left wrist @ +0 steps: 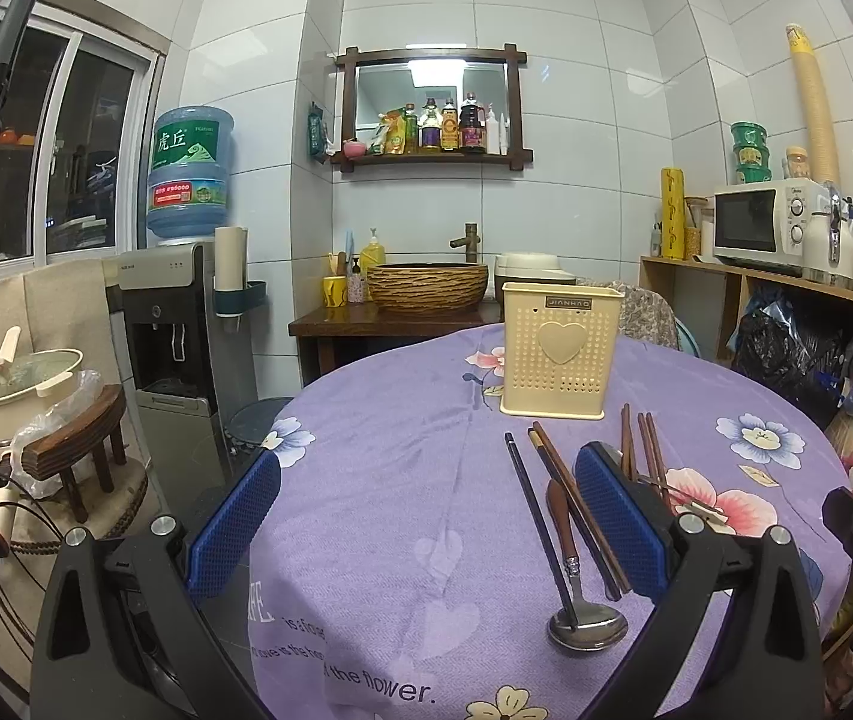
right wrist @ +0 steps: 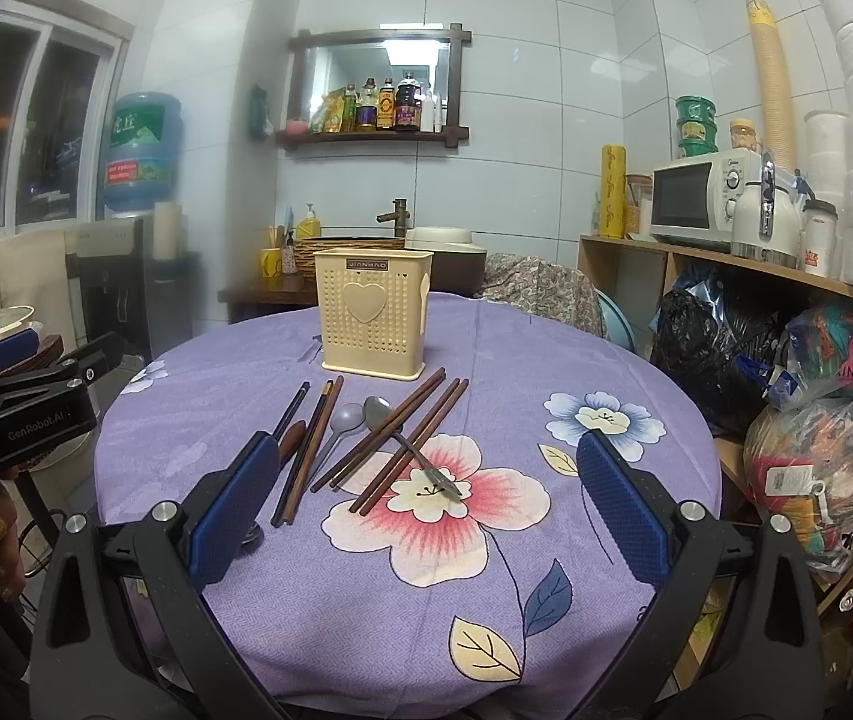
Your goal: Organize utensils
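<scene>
Right wrist view, open right claw (right wrist: pixel 426 492) above chopsticks (right wrist: pixel 408 438), bare tablecloth (right wrist: pixel 366 588) nearer.

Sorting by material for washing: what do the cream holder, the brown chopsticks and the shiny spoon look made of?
Cream holder: likely matte moulded plastic, with punched holes and a raised heart. Brown chopsticks: probably wood, dull reddish-brown. Shiny spoon: metal bowl, mirror-like glints; brown handle, possibly wood.

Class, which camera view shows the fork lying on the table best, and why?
The right wrist view: the fork lies in the open, tines on the pink flower, handle crossing under the brown chopsticks. In the left wrist view, the left hand-held gripper hides nearly all of it.
</scene>
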The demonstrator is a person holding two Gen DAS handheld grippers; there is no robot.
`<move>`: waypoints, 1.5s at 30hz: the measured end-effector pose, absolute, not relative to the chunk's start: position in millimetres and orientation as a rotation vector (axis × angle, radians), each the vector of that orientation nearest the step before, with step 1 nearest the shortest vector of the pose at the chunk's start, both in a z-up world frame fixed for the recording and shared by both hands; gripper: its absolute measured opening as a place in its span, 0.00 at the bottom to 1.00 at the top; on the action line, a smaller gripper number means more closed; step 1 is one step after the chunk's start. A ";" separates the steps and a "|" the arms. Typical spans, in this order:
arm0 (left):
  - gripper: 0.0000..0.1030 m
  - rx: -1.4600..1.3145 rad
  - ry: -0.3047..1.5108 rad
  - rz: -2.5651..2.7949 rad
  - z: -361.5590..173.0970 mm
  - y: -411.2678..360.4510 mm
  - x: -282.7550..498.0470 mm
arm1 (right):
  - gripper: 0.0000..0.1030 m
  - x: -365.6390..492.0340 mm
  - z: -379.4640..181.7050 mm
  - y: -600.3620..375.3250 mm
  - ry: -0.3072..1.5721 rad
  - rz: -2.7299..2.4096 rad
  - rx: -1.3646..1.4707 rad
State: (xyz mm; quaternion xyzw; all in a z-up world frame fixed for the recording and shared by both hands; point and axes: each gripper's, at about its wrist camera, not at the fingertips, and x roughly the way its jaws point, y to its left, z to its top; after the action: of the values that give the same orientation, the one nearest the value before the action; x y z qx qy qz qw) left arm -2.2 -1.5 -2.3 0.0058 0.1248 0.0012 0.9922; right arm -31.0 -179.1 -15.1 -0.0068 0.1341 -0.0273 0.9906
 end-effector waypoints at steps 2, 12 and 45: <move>0.95 0.011 0.251 0.002 -2.2 -1.3 -2.2 | 0.95 -31.3 -15.5 -178.8 0.272 -0.054 -0.014; 0.95 0.014 0.251 0.001 -1.3 -1.1 -1.5 | 0.95 -30.8 -15.9 -179.6 0.275 -0.054 -0.013; 0.95 0.017 0.258 -0.003 -2.2 -2.9 1.6 | 0.95 -26.8 -19.2 -178.9 0.292 -0.041 -0.005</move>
State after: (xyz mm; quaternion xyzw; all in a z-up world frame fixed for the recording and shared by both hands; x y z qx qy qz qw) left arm 1.6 -2.9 -2.2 0.0085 0.1288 -0.0017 0.9916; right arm -26.8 -178.9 -19.2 -0.0027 0.1455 -0.0203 0.9892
